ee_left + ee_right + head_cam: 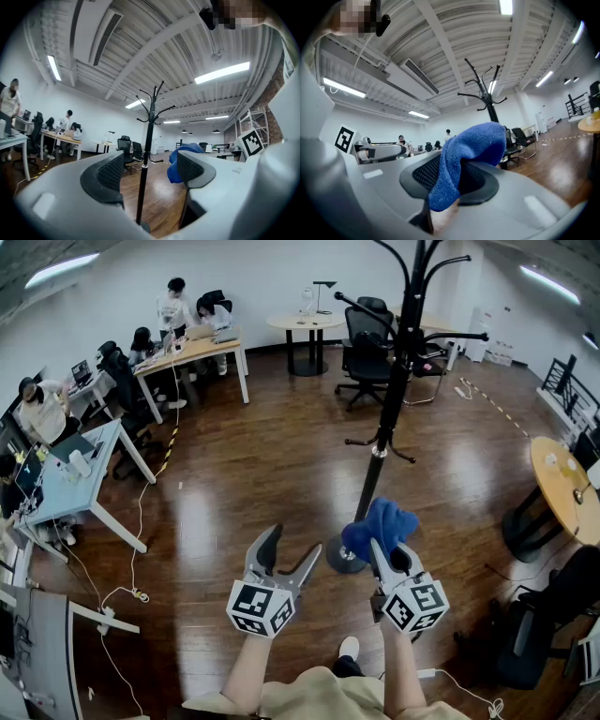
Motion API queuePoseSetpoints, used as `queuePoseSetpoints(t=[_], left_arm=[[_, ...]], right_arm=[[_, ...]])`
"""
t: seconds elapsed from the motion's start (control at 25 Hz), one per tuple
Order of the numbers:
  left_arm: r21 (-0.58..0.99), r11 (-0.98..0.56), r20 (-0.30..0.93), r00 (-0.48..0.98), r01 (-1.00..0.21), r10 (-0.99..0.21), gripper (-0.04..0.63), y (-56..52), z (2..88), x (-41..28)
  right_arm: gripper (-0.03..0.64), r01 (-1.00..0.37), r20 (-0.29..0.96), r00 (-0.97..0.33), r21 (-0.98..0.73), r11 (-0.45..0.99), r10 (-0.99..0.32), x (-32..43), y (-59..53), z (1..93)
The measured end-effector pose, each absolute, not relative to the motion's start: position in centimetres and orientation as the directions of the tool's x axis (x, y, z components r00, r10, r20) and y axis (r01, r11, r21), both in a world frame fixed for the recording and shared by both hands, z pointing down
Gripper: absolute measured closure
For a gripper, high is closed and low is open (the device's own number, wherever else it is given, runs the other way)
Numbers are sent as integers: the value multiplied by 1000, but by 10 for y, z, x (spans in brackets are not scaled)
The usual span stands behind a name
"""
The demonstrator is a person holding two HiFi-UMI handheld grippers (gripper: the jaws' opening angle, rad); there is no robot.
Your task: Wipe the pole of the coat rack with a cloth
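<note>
**Cloth short of pole**

The right gripper [394, 557] clamps the blue cloth [379, 525]; the left gripper [286, 554] has its jaws apart, empty. The coat rack pole [388, 418] stands upright on the floor [244, 484], just ahead of the cloth, with the right gripper nearer.

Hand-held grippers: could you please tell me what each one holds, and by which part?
The right hand-held gripper pinches a fold of the soft blue cloth. The left hand-held gripper is open, holding nothing.
</note>
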State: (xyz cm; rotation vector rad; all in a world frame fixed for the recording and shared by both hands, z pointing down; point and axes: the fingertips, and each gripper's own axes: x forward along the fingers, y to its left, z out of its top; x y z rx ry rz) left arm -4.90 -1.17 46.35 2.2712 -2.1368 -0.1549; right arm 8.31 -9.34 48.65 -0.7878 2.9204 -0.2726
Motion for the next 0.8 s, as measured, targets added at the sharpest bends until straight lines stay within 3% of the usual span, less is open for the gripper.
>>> queuePoseSetpoints(t=[0.24, 0.48, 0.8], left_arm=[[78, -126, -64, 121, -989, -991, 264, -109, 456, 23], [82, -160, -48, 156, -984, -987, 265, -164, 458, 53], [52, -197, -48, 195, -979, -980, 265, -206, 430, 30]], right_arm=[[514, -529, -90, -833, -161, 834, -546, 155, -185, 469], [514, -522, -136, -837, -90, 848, -530, 176, -241, 444], [514, -522, -363, -833, 271, 809, -416, 149, -279, 262]])
